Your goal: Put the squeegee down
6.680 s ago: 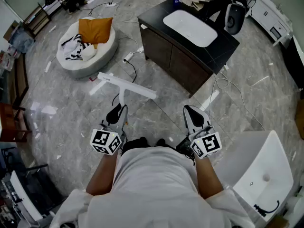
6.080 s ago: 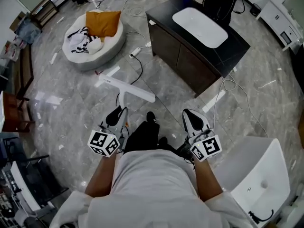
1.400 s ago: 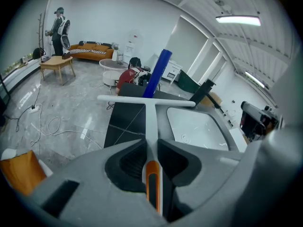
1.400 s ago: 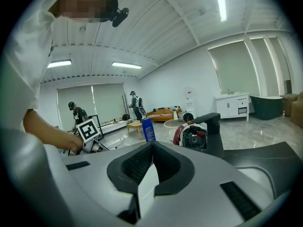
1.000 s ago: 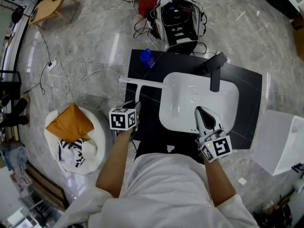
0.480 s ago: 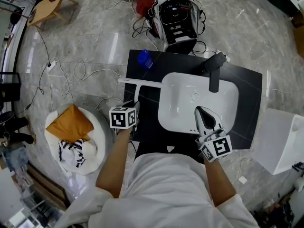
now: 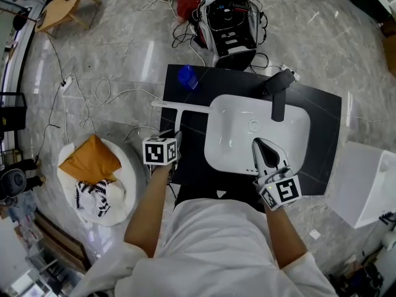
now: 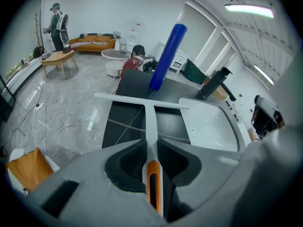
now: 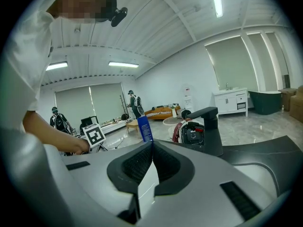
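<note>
The white squeegee (image 7: 178,111) has an orange-inset handle (image 8: 152,183), and my left gripper (image 7: 176,138) is shut on that handle. Its long blade (image 8: 142,101) stretches crosswise over the black countertop (image 7: 192,159), left of the white sink basin (image 7: 257,135). Whether the blade touches the top I cannot tell. In the left gripper view my left gripper (image 8: 151,143) points steeply down along the squeegee's stem. My right gripper (image 7: 260,146) hovers over the basin's near side, shut and empty; in its own view the right gripper (image 9: 151,143) has its tips meeting.
A blue bottle (image 7: 187,77) stands at the countertop's far left corner, just beyond the blade. A black faucet (image 7: 278,91) rises behind the basin. On the floor lie cables (image 7: 117,94), a white cushion bed with an orange pillow (image 7: 90,159), and a bag (image 7: 229,23).
Since several seconds ago the person has walked from the open floor to the vanity, carrying the squeegee in the left gripper. Over the last second nothing visibly moved.
</note>
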A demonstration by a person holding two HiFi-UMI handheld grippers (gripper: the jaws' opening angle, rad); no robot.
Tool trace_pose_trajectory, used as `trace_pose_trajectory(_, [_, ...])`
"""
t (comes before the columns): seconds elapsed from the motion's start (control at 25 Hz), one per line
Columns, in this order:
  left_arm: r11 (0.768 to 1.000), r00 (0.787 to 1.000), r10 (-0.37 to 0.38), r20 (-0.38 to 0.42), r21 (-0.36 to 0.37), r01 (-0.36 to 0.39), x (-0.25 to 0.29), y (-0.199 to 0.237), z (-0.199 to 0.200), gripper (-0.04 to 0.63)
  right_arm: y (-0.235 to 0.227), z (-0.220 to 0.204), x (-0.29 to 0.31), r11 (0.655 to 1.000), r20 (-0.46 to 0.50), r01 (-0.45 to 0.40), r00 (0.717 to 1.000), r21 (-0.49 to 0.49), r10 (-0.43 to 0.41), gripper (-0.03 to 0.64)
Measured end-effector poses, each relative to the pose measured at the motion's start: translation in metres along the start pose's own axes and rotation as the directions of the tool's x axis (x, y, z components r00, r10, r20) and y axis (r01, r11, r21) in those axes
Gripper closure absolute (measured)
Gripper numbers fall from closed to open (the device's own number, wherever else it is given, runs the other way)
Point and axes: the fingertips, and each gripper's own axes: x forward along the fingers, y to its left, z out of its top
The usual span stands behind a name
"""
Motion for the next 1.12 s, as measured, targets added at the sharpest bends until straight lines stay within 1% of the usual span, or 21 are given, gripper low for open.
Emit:
trace_pose_trajectory(0.4, [1.000,1.000,0.000,0.004,0.002,0.000,0.005,-0.003,0.001,0.508,-0.005,-0.002,0.000,1.000,-0.006,-0.006,1.000,0.007,0.006,0.601])
trace_pose_trajectory(0.64, [1.000,1.000,0.014,0.012,0.003,-0.015,0.005,-0.003,0.001,0.503,-0.006,-0.004,0.001,1.000,-0.008,-0.013,1.000,0.011,0.014,0.601])
trace_pose_trajectory(0.8, [0.999,0.999,0.027,0.019,0.018,-0.028,0.003,0.000,0.002,0.495,-0.005,-0.004,0.000,1.000,-0.008,-0.017,1.000,0.012,0.017,0.601])
trace_pose_trajectory(0.96, [0.999,0.999,0.034,0.034,0.024,-0.035,0.000,0.000,0.003,0.483,-0.006,-0.004,-0.003,1.000,-0.007,-0.018,1.000,0.013,0.018,0.601])
trace_pose_trajectory(1.12, [0.999,0.996,0.038,0.078,0.025,-0.040,-0.013,-0.002,0.011,0.482,-0.004,-0.001,-0.005,1.000,0.005,-0.026,1.000,0.003,0.026,0.601])
